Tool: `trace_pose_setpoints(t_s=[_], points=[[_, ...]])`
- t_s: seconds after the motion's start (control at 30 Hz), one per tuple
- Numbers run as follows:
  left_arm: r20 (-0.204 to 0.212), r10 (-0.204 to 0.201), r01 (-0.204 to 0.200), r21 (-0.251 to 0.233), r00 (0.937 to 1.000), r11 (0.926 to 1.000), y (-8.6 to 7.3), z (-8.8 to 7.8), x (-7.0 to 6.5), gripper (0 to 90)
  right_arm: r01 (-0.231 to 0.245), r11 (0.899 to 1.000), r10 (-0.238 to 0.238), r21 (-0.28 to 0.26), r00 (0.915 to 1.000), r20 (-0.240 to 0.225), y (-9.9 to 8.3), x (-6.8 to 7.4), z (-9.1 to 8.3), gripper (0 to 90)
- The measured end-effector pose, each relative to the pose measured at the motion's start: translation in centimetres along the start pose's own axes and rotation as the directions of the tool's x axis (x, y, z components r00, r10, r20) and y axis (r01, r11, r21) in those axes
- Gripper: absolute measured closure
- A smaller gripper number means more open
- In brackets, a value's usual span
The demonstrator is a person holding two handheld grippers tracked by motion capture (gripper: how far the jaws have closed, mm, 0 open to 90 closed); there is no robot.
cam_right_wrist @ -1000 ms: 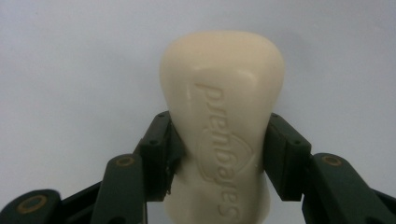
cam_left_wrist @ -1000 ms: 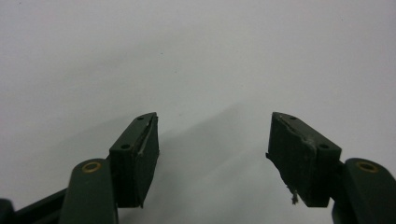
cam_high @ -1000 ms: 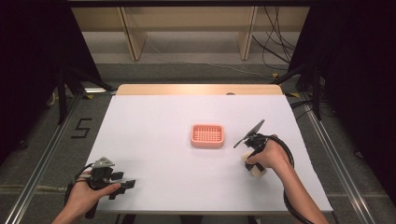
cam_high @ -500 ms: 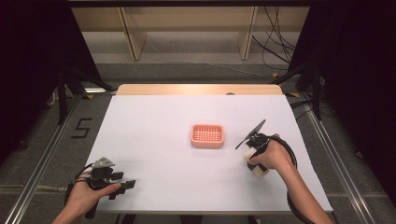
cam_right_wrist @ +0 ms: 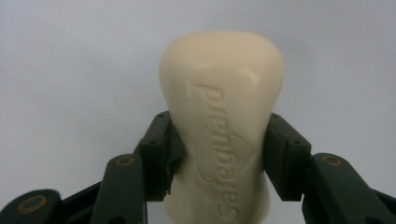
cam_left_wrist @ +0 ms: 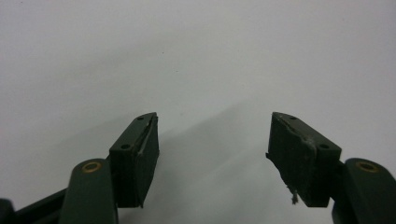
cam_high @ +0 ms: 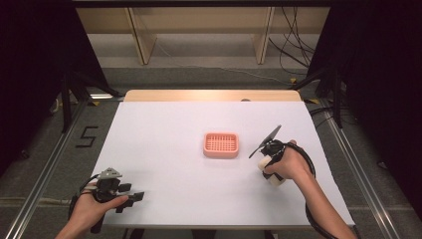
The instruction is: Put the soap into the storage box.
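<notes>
**Soap bar clamped in your right tool, left tool spread and empty**

In the high view your right hand (cam_high: pixel 286 164) covers most of the right tool (cam_high: pixel 269 164), so the grip itself is hard to make out there; only a pale end of the soap bar (cam_high: pixel 273 180) pokes out under your fingers. The lettering pressed into the bar is partly cut off at the bottom of the right gripper view and cannot be read in full.

In that view the right tool (cam_right_wrist: pixel 219 154) has its jaws closed onto the cream soap bar (cam_right_wrist: pixel 222 121), one pad on each narrow side, with the broad rounded end standing out beyond the jaw tips toward 12 o'clock.

On the white surface (cam_high: pixel 164 144) your right tool sits at about 4 o'clock from the pink slatted soap dish (cam_high: pixel 221 145), near it but apart. The dish lies near the middle of the surface.

Your left tool (cam_high: pixel 130 198) rests at the 7 o'clock corner, held in your left hand (cam_high: pixel 92 211). Seen from its own camera, the left tool (cam_left_wrist: pixel 212 154) has its jaws wide apart with only bare surface between them.
</notes>
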State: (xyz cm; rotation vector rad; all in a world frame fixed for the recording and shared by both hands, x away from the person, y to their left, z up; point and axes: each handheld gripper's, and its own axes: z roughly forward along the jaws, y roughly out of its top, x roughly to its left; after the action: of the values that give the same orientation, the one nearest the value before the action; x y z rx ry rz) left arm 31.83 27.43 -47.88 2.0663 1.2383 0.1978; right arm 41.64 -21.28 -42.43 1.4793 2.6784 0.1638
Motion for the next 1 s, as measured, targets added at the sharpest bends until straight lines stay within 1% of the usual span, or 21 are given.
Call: trace_pose_setpoints(t_s=[0.03, 0.07, 0.13, 0.17, 0.2, 0.27, 0.37, 0.4, 0.43, 0.47, 0.6, 0.63, 0.67, 0.7, 0.73, 0.8, 0.87, 0.9, 0.93, 0.97, 1.0], points=[[-0.01, -0.004, 0.004, -0.004, 0.9999, 1.0, 0.0, 0.0, -0.1, 33.3, -0.016, 1.0, 0.016, 0.012, 0.9998, 0.006, 0.2, 0.1, -0.1, 50.4], [-0.016, -0.007, 0.007, -0.01, 0.9998, 0.9999, 0.0, 0.0, -0.1, 33.3, 0.001, 1.0, -0.002, -0.004, 1.0, -0.001, 0.2, 0.0, 0.0, 50.4], [-0.018, -0.01, 0.01, -0.01, 0.9998, 0.9999, 0.0, 0.0, -0.1, 33.3, 0.011, 1.0, -0.011, -0.006, 0.9999, 0.009, 0.4, 0.0, -0.1, 50.4], [-0.013, 0.002, -0.002, 0.003, 0.9999, 1.0, 0.0, -0.1, -0.1, 33.3, -0.001, 1.0, 0.001, 0.001, 1.0, 0.009, 0.6, 0.1, -0.2, 50.4], [0.002, 0.003, -0.003, 0.003, 1.0, 1.0, 0.0, 0.0, 0.0, 33.3, 0.02, 1.0, -0.02, -0.005, 0.9998, 0.008, 0.6, 0.0, -0.2, 50.4], [0.002, 0.001, -0.001, -0.002, 1.0, 1.0, 0.0, 0.0, 0.0, 33.3, 0.003, 1.0, -0.003, 0.0, 1.0, 0.008, 0.9, 0.2, -0.4, 50.4], [-0.001, 0.004, -0.004, -0.005, 1.0, 1.0, 0.0, 0.0, 0.0, 33.3, 0.004, 1.0, -0.004, -0.007, 0.9999, 0.016, 1.3, 0.4, -0.7, 50.4], [0.003, 0.007, -0.007, -0.005, 1.0, 1.0, 0.0, 0.0, 0.0, 33.3, 0.03, 0.999, -0.03, -0.016, 0.9995, 0.009, 1.3, 0.3, -0.7, 50.4], [0.003, 0.006, -0.006, -0.002, 1.0, 1.0, 0.0, 0.0, 0.0, 33.3, 0.01, 1.0, -0.01, -0.01, 0.9998, 0.018, 1.5, 0.5, -0.8, 50.4], [0.002, 0.0, 0.0, -0.002, 1.0, 1.0, 0.0, 0.0, 0.0, 33.3, 0.036, 0.999, -0.036, -0.018, 0.9993, 0.014, 1.6, 0.4, -0.8, 50.4], [0.002, 0.005, -0.005, -0.004, 1.0, 1.0, 0.0, 0.0, 0.0, 33.3, 0.053, 0.998, -0.053, -0.018, 0.9983, 0.024, 2.1, 0.6, -0.9, 50.4], [0.002, 0.006, -0.006, -0.003, 1.0, 1.0, 0.0, 0.0, 0.0, 33.3, 0.061, 0.998, -0.061, -0.018, 0.9981, 0.011, 2.2, 0.6, -0.9, 50.4], [0.001, 0.007, -0.007, -0.004, 1.0, 1.0, 0.0, 0.0, 0.0, 33.3, 0.047, 0.999, -0.046, -0.016, 0.9987, 0.021, 2.3, 0.8, -0.9, 50.4], [0.002, 0.006, -0.006, -0.003, 1.0, 1.0, 0.0, 0.0, 0.0, 33.3, 0.059, 0.998, -0.059, -0.012, 0.9982, 0.013, 2.4, 0.8, -0.9, 50.4], [0.002, 0.005, -0.005, -0.004, 1.0, 1.0, 0.0, 0.0, -0.1, 33.3, 0.05, 0.999, -0.049, -0.013, 0.9985, 0.022, 2.6, 1.0, -0.9, 50.4], [0.003, 0.005, -0.005, -0.004, 1.0, 1.0, 0.0, 0.0, -0.1, 33.3, 0.065, 0.998, -0.065, -0.02, 0.9977, 0.02, 2.8, 1.1, -1.0, 50.4], [0.003, 0.006, -0.006, -0.004, 1.0, 1.0, 0.0, 0.0, -0.1, 33.3, 0.06, 0.998, -0.06, -0.019, 0.998, 0.02, 3.0, 1.2, -1.0, 50.4], [0.002, 0.007, -0.007, -0.003, 1.0, 1.0, 0.0, 0.0, 0.0, 33.3, 0.071, 0.997, -0.071, -0.023, 0.9974, 0.017, 3.2, 1.3, -1.0, 50.4], [0.002, 0.008, -0.008, -0.004, 1.0, 1.0, 0.0, 0.0, 0.0, 33.3, 0.076, 0.997, -0.075, -0.024, 0.9968, 0.028, 3.3, 1.4, -1.0, 50.4], [0.0, 0.005, -0.005, -0.004, 1.0, 1.0, 0.0, 0.0, 0.0, 33.3, 0.051, 0.999, -0.051, -0.013, 0.9985, 0.02, 3.5, 1.6, -1.1, 50.4], [-0.001, 0.005, -0.005, -0.005, 1.0, 1.0, 0.0, 0.0, 0.0, 33.3, 0.089, 0.996, -0.088, -0.017, 0.9957, 0.027, 3.6, 1.5, -1.0, 50.4]])
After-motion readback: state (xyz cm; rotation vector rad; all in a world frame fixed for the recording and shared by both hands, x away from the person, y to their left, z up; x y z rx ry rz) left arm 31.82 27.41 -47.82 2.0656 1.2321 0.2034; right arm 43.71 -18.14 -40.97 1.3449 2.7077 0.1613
